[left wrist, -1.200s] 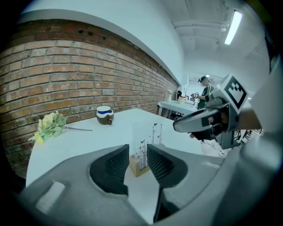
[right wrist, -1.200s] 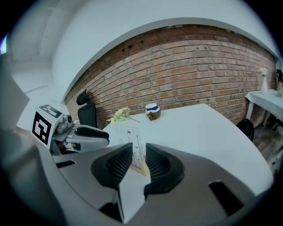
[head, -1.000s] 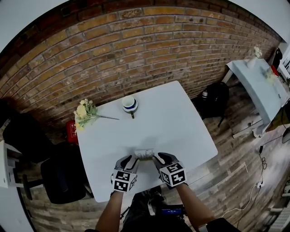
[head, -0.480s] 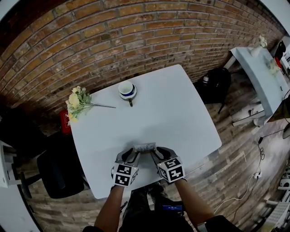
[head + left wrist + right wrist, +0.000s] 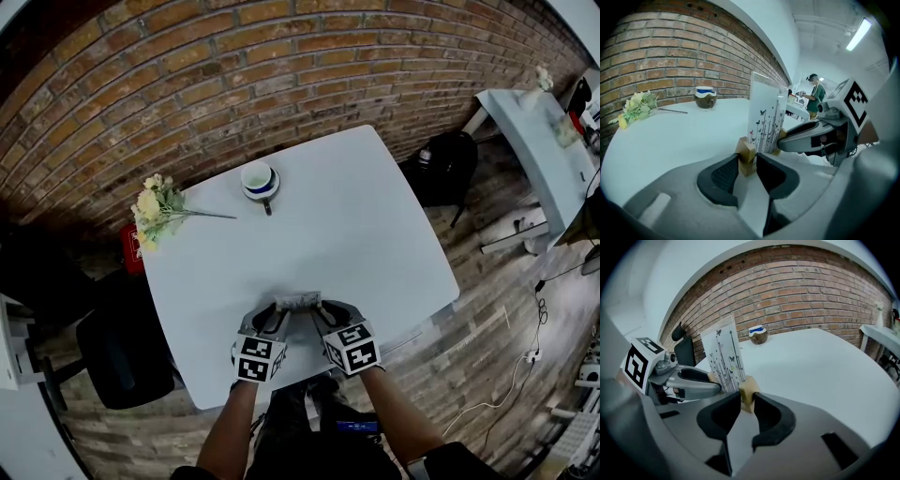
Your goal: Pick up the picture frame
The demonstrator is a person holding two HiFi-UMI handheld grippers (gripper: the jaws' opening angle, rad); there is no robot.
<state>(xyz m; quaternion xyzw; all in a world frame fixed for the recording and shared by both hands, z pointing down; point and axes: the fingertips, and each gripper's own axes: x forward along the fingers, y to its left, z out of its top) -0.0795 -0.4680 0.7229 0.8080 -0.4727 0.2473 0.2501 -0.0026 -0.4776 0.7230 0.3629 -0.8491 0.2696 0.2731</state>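
Gripping one wooden foot (image 5: 746, 151) each, jaws just closing in, the left gripper (image 5: 747, 161) and right gripper (image 5: 746, 401) bracket the upright picture frame (image 5: 298, 302) — its length runs between them, equally near.

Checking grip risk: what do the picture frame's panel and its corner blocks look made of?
The panel looks like a clear glossy sheet, acrylic or glass, with printed butterflies; its top looks see-through. The blocks are probably unfinished wood: matte tan faces, square edges.
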